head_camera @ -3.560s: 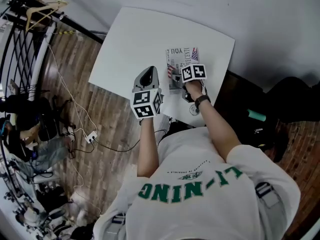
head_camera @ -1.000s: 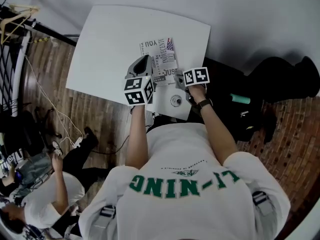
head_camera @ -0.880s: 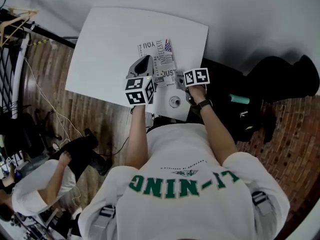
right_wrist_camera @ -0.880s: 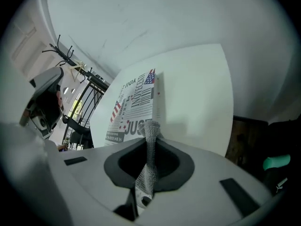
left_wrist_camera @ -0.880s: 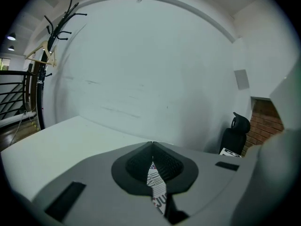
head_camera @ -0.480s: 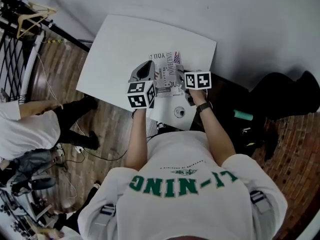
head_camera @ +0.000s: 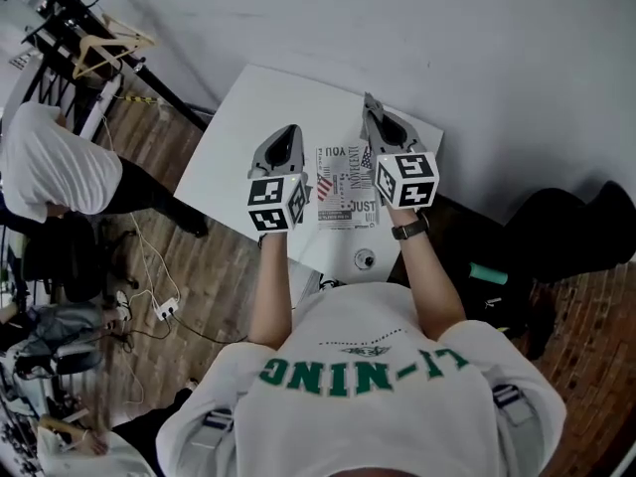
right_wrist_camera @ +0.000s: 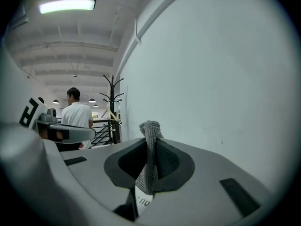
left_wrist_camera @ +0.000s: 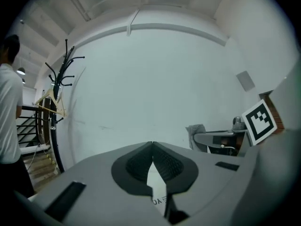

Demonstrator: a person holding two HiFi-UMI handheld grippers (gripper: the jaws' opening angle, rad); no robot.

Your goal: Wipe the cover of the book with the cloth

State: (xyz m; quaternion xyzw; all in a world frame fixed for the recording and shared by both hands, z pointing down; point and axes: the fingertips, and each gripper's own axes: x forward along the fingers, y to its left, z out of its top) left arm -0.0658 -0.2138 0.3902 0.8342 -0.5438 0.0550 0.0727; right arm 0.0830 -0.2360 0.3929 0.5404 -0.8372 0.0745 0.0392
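The book [head_camera: 347, 185] lies flat on the white table [head_camera: 248, 132], its printed cover facing up, between my two grippers. My left gripper [head_camera: 289, 130] is held above the table to the left of the book, its jaws shut with nothing in them [left_wrist_camera: 152, 146]. My right gripper [head_camera: 372, 103] is raised above the book's far right corner and is shut on the grey knitted cloth [right_wrist_camera: 150, 160], whose end sticks up past the fingertips. Both grippers point at the pale wall. A strip of the book's cover [right_wrist_camera: 141, 199] shows under the right jaws.
A round hole [head_camera: 365, 259] sits in the table near its front edge. A person in a white shirt [head_camera: 55, 162] stands at the left by a coat rack [head_camera: 89, 33]. Cables [head_camera: 149, 301] lie on the wooden floor. A dark bag [head_camera: 576, 229] rests at the right.
Both grippers have risen from the book and tilted up toward the wall. The right gripper moved from the book's near edge to above its far right corner. The person at the left walked farther away.
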